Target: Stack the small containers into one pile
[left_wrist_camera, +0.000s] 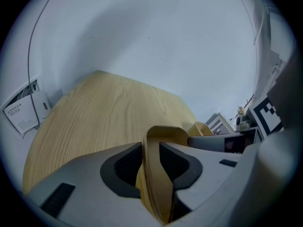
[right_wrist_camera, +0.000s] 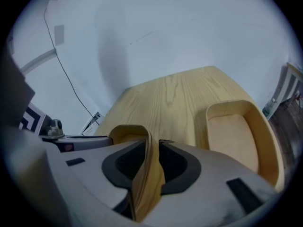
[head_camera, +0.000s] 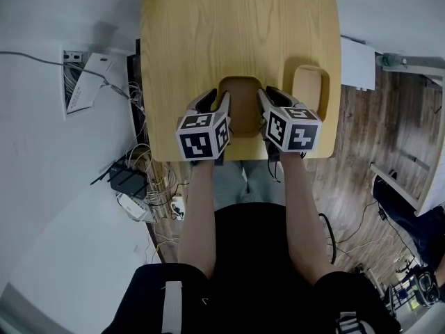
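A small wooden container [head_camera: 243, 103] sits at the near edge of the wooden table [head_camera: 208, 33]. My left gripper [head_camera: 214, 101] straddles its left wall and my right gripper [head_camera: 272, 99] its right wall. In the left gripper view the layered wall [left_wrist_camera: 158, 174] stands between the jaws of the left gripper [left_wrist_camera: 150, 148], which stand open around it. In the right gripper view the wall [right_wrist_camera: 147, 174] leans between the jaws of the right gripper [right_wrist_camera: 152, 145], with a slim gap on one side. A second, empty container [head_camera: 310, 89] [right_wrist_camera: 236, 136] lies just to the right.
Cables and a router [head_camera: 128, 179] lie on the floor left of the table, beside a white wall panel [head_camera: 87, 82]. A white box [head_camera: 358, 61] stands right of the table over the wood floor. The person's legs are under the near edge.
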`<move>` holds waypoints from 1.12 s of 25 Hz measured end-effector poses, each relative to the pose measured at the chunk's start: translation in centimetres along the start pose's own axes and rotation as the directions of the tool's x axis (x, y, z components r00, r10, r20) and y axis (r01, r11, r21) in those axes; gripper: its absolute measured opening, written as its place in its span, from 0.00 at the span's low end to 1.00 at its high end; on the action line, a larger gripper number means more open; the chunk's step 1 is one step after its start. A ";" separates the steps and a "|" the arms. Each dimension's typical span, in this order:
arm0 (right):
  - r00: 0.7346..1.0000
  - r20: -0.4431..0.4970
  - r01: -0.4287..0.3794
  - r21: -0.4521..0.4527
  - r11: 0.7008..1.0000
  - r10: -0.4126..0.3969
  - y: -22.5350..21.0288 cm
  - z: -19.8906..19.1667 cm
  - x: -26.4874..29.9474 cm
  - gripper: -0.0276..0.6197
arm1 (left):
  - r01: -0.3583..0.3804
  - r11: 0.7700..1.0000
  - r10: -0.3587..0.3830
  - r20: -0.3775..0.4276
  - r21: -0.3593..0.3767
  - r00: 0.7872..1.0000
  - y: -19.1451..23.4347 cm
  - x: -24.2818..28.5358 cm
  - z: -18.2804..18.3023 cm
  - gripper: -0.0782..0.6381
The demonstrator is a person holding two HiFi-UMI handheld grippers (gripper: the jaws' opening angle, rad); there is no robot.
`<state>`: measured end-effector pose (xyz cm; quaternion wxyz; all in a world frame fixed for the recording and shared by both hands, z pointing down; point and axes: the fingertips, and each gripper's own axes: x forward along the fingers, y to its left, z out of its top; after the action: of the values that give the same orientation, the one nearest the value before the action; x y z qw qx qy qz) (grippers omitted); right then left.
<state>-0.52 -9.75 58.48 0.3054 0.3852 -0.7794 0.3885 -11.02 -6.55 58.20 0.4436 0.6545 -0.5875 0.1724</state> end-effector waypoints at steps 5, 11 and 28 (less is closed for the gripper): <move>1.000 -0.020 -0.015 0.022 1.000 0.015 0.1 -1.8 0.1 0.19 | -0.009 1.000 0.009 -0.025 0.001 1.000 0.3 0.1 -1.5 0.29; 0.999 -0.033 -0.018 0.051 0.999 0.019 0.3 -3.4 -0.1 0.19 | -0.006 1.000 0.007 -0.057 0.016 0.998 0.3 -0.1 -3.1 0.29; 0.995 0.082 0.050 0.034 0.998 -0.053 -1.2 1.3 -5.7 0.10 | 0.069 0.992 -0.075 0.056 0.109 0.996 -5.5 -1.9 2.1 0.20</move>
<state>3.21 -9.23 53.86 0.2768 0.4256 -0.7749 0.3765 -7.08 -7.49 53.55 0.3960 0.7030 -0.5663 0.1681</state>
